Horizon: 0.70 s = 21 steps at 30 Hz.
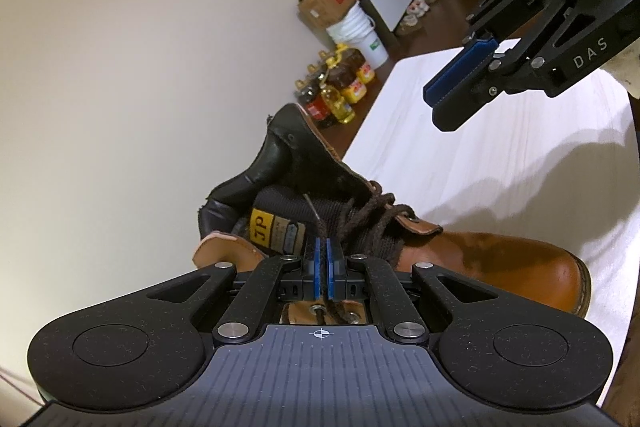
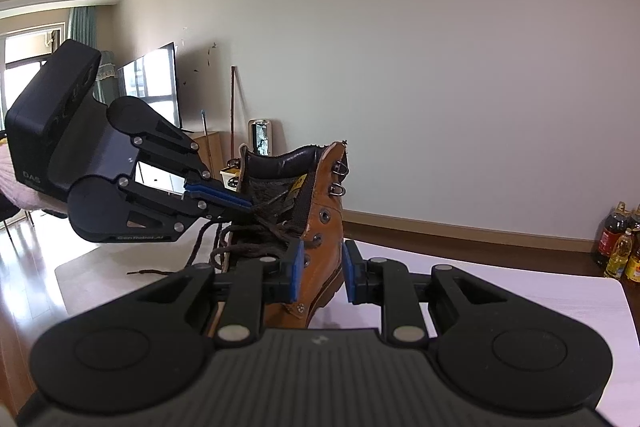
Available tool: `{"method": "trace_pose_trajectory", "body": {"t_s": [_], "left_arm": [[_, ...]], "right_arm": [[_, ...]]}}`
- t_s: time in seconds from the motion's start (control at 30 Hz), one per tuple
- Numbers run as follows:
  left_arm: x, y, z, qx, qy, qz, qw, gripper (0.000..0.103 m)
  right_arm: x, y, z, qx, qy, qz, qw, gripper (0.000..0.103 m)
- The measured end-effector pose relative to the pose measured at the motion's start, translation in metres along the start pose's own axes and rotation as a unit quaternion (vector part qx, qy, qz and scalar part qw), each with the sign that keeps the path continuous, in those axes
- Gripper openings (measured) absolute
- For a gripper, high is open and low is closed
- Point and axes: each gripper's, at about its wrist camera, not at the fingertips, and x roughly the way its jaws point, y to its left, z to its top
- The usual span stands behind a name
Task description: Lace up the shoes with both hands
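Brown boot (image 1: 480, 259) on its sole, toe pointing right, shaft upright

Oil bottles (image 1: 338, 89), bucket (image 1: 360, 35), television (image 2: 150, 83).

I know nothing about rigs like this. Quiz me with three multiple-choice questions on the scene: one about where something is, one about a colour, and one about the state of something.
1. Where does the boot stand?
A. on the floor
B. on the white table
C. on a chair

2. What colour is the lace?
A. white
B. red
C. dark brown

3. How is the left tool?
A. shut on the lace
B. wide open and empty
C. gripping a bottle

Answers:
1. B, because the boot's sole rests on the white top.
2. C, because the cord at the eyelets is dark brown.
3. A, because its blue pads pinch the lace with no gap.
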Motion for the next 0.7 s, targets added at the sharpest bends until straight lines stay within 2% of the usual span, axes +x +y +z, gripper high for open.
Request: {"method": "trace_pose_trajectory", "body": {"t_s": [0.3, 0.5, 0.7], "left_arm": [[-0.003, -0.002, -0.005, 0.031, -0.007, 0.001, 0.9995, 0.004], [-0.004, -0.009, -0.004, 0.095, -0.011, 0.001, 0.9954, 0.004], [-0.008, -0.019, -0.001, 0.172, -0.01, 0.025, 0.9847, 0.004]], "right_arm": [[0.0, -0.007, 0.001, 0.016, -0.001, -0.008, 1.0, 0.026], [0.002, -0.009, -0.001, 0.02, -0.001, -0.009, 1.0, 0.026], [0.007, -0.015, -0.002, 0.027, -0.004, -0.005, 1.0, 0.027]]}}
